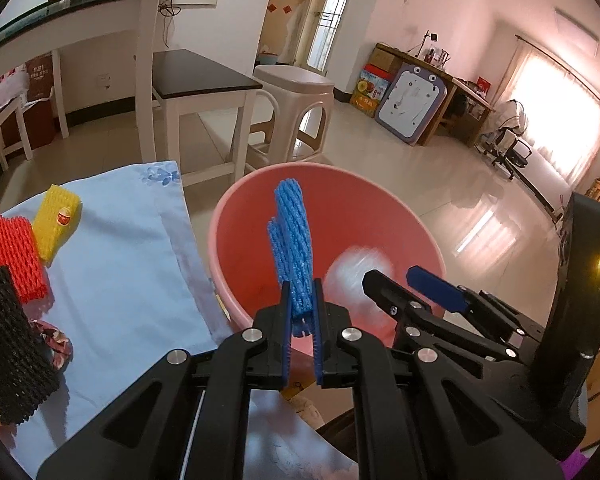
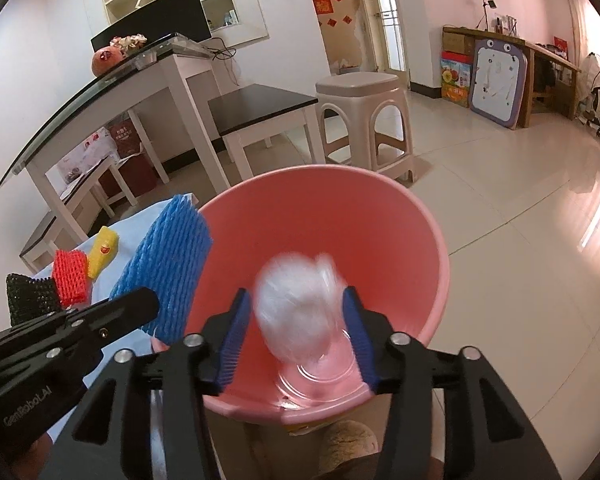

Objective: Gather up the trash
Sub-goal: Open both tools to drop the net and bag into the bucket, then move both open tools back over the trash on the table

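Over the pink bucket (image 2: 380,216), the left gripper (image 1: 302,300) is clamping a blue foam net (image 1: 292,240) while the right gripper (image 2: 296,320), jaws spread, is releasing a blurred white wad (image 2: 296,308). Springy and light, the net is risking a snag on the pads or a bounce off the rim.

Beyond the work area stand a beige plastic stool (image 2: 363,120) beside a dark-topped white side table (image 2: 262,114), a glass-topped white desk (image 2: 112,76) bearing a monitor (image 2: 152,26), and a whiteboard (image 2: 498,84) leaning against a wooden bench (image 2: 540,64).
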The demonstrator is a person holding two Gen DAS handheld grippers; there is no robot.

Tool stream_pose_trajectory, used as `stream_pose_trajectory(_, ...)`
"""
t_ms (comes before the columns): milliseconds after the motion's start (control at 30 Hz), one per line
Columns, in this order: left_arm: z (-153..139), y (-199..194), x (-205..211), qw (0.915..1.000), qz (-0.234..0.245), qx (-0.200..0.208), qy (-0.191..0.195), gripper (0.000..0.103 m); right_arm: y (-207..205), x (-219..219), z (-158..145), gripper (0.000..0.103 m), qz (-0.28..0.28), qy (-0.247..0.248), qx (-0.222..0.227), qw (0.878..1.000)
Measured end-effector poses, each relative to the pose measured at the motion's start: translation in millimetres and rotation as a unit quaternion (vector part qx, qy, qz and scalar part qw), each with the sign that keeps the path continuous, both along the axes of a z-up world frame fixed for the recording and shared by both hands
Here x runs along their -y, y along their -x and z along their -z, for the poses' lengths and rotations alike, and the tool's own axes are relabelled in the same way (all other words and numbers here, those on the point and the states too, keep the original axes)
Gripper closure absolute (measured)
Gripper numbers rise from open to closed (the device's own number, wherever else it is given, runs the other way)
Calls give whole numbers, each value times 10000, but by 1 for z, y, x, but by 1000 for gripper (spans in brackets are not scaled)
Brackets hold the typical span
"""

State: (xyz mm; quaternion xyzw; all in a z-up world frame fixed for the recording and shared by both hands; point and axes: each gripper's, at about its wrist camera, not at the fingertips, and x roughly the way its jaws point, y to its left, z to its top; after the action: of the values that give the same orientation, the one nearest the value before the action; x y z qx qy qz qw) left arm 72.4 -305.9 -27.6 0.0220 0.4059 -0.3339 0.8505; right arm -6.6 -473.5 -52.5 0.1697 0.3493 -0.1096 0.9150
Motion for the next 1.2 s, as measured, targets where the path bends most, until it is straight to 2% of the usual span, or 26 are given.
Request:
stream_pose_trajectory(67,-1,0,0,10000,7,-14,-24,90,1,0,-1,53,5,15,2,10000)
stream_pose_trajectory(167,-3,0,-2,10000,34,-39,37,72,2,1,-4,52,30,6,26,10000)
stream_pose_trajectory(267,-6,1,-5,9999,32,-42,128,69,6,0,-9,52,59,42,55,10000)
stream_pose_trajectory(433,-17,8,-16,9996,13,75,264,69,15,-6,-18,52,37,136,116,9998)
stream_pose_trajectory(700,-37,27,-49,9985,-176,476,210,69,23,-31,-34,52,-193,191,299,9992)
stream_pose_trajectory(800,-45,35,-66,9974,-308,622,188,69,27,-44,-41,48,-300,178,403,9986)
stream_pose_trajectory(1033,-56,54,-112,9930,-703,948,-74,69,35,-80,-55,45,-604,200,554,9964)
stream_pose_trajectory(1200,-56,61,-147,9901,-990,975,-197,69,36,-114,-60,44,-910,183,616,9938)
